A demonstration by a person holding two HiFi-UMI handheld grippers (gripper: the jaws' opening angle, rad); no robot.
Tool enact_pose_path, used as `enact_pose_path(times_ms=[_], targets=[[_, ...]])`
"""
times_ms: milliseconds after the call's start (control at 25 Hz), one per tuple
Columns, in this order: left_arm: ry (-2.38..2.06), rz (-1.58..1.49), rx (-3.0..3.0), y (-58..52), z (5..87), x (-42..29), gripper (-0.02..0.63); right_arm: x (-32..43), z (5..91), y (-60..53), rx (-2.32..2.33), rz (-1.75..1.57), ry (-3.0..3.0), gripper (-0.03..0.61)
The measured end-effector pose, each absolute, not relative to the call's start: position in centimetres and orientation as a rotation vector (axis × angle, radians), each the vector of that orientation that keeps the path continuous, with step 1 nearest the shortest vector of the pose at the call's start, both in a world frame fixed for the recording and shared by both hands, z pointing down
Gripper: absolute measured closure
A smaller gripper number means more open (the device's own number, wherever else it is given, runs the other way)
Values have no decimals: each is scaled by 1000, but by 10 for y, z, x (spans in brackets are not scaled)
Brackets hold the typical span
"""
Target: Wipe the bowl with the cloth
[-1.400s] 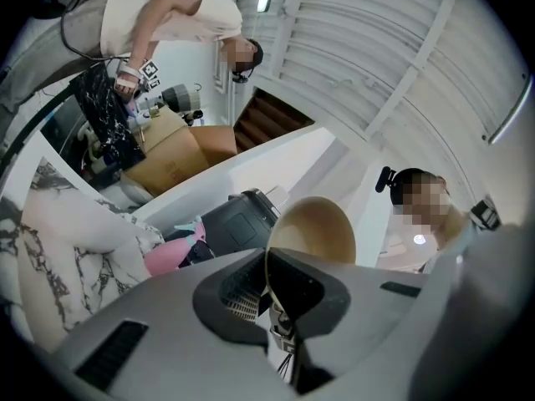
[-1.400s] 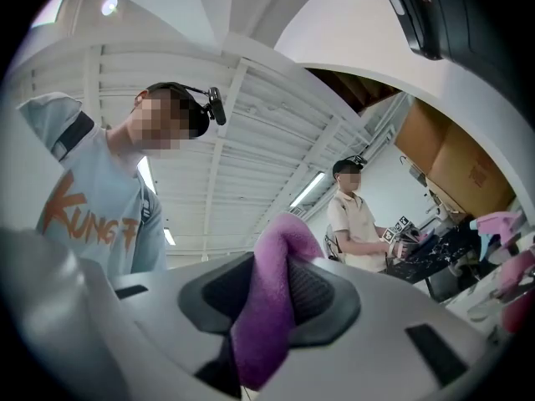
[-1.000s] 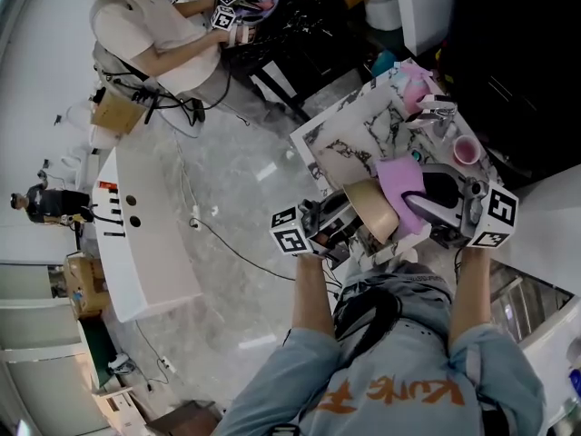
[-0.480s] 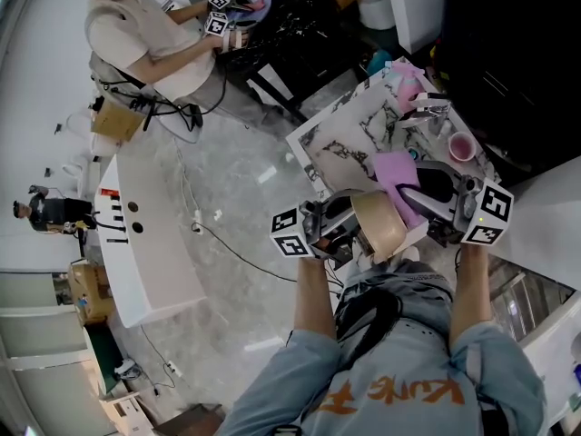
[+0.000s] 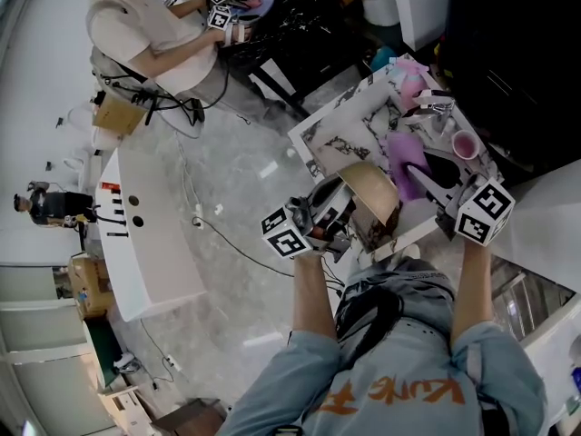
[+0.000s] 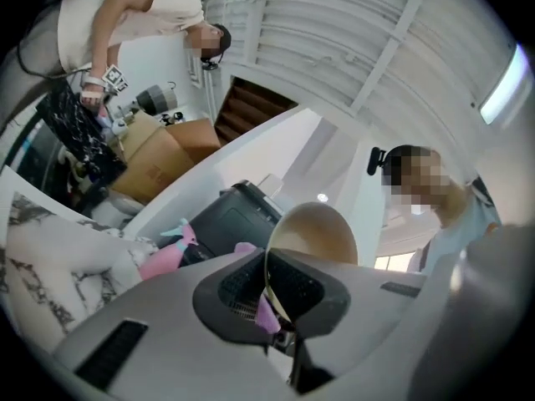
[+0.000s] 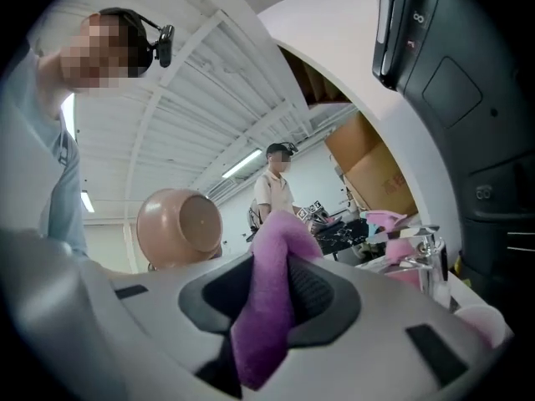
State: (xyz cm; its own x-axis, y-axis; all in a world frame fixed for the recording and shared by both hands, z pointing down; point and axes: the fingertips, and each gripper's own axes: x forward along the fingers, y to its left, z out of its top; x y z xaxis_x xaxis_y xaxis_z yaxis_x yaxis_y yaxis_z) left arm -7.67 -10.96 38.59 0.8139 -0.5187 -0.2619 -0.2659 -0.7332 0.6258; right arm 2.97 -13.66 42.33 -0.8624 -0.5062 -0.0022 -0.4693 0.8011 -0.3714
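Observation:
My left gripper [image 5: 341, 211] is shut on the rim of a tan bowl [image 5: 368, 196], which it holds tilted above the near edge of the marble counter. In the left gripper view the bowl [image 6: 314, 232] stands on edge with its rim pinched between the jaws of the left gripper [image 6: 272, 295]. My right gripper [image 5: 416, 167] is shut on a bunched purple cloth [image 5: 404, 155], just right of the bowl. In the right gripper view the cloth [image 7: 272, 295] hangs from the right gripper [image 7: 269, 289], and the bowl [image 7: 179, 227] shows to its left, apart from it.
A marble counter [image 5: 345, 133] carries a faucet [image 5: 434, 107], a pink cup [image 5: 466, 145] and a pink spray bottle [image 5: 410, 84]. Another person [image 5: 150, 34] works with grippers at a black table, top left. A white bench [image 5: 145, 243] and cables lie on the floor to the left.
The left gripper has lifted the bowl and tipped it further up. The cloth, spread beside the bowl before, is now bunched and has moved farther from me with the right gripper.

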Motion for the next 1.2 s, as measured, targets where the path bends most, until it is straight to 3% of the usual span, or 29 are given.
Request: enact_pose_path(times_ms=[440, 1000, 1200], targets=[[-1112, -83, 2140, -144, 471, -105, 583, 63, 441, -161, -1250, -455, 2899, 448], [-1723, 270, 2078, -164, 466, -149, 583, 78, 427, -171, -1401, -317, 2789, 448], [-1861, 210, 2099, -164, 447, -157, 583, 76, 421, -173, -1475, -250, 2769, 448]])
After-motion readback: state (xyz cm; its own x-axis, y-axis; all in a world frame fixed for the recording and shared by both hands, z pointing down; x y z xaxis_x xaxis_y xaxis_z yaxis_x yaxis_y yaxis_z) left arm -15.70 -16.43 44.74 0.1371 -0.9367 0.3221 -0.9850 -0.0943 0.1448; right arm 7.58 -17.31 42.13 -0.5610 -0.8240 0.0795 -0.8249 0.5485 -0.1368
